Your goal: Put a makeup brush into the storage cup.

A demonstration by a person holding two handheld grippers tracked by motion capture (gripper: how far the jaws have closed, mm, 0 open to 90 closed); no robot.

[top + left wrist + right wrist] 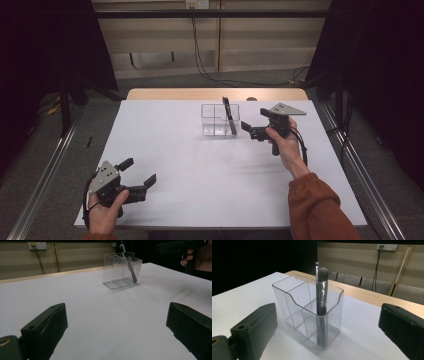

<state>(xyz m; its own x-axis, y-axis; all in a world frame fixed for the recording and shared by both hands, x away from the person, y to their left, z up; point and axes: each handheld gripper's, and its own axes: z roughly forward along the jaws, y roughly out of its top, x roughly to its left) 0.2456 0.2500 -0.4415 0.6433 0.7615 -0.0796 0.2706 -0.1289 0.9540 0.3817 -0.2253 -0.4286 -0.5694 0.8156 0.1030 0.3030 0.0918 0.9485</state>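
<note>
Right hand-held gripper (254, 131) hung wide open, empty, just beside clear box (308, 312) on worktop (200, 165). Brush (321, 302) stood tilted in end slot. Risk: jaw could bump light box, tip it, spill brush. Left hand-held gripper (139, 175) wide open, empty, well apart.

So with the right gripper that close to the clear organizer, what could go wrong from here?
The clear organizer looks light and stands loose on the table; the open right gripper sits right beside it and could nudge or tip it. The makeup brush leans in an end compartment with its head above the rim, so a jaw closing off-centre might lever the organizer over. The left gripper is far off, too distant to steady anything.
</note>
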